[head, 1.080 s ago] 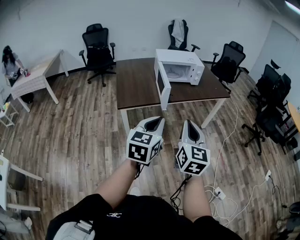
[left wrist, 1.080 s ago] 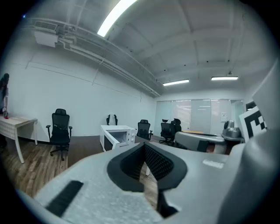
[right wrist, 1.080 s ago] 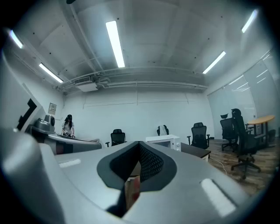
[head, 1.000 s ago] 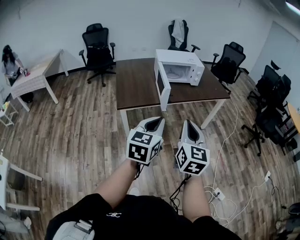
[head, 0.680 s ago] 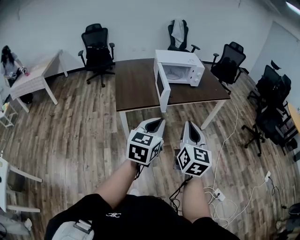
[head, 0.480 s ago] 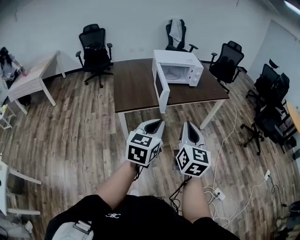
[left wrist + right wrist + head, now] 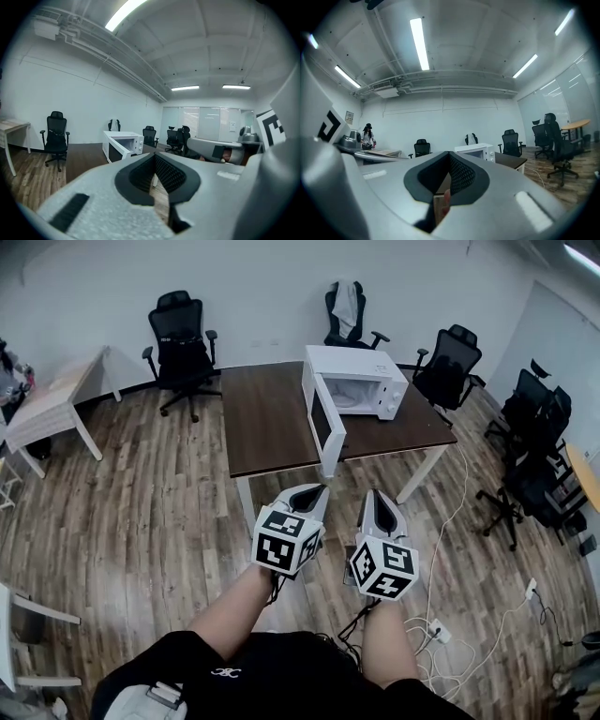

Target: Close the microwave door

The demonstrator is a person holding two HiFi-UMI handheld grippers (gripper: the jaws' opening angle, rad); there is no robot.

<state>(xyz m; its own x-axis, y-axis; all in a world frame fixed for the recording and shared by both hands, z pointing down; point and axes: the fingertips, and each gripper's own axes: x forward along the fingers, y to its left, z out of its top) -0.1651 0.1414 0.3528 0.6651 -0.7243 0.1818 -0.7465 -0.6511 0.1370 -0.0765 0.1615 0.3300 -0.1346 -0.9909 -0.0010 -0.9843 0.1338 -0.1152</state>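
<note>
Two claws: the left claw [image 7: 316,490] and the right claw [image 7: 374,494] are held side by side low in the centre of the head view. Both point up-frame toward the tabletop.
Left claw state: closed. Its own view shows the black ribbed pads meeting at the tip with nothing between them.
Right claw state: closed likewise, pads together at the tip, and empty.
Task item: the boxy white microwave oven [image 7: 361,379] stands on the right part of the dark brown rectangular tabletop [image 7: 267,418], in the upper centre of the head view.
Door: the white-framed door with dark window [image 7: 325,427] is swung wide open at the oven's left side. It juts down-frame toward the person, and the pale cavity is exposed. Its free edge reaches about the near edge of the tabletop.
Separation: both claws are well apart from the door, with bare wood-plank floor [image 7: 159,512] between. No contact with oven or tabletop.
Progress: judged as not started. The door is fully open and nothing has been set against it.
Remaining: close the gap to the tabletop, place a claw on the door's outer face, and push until it sits flush.
Surroundings: black office chairs [image 7: 175,338] stand around the tabletop, and white cables [image 7: 441,634] lie on the floor at lower right.
</note>
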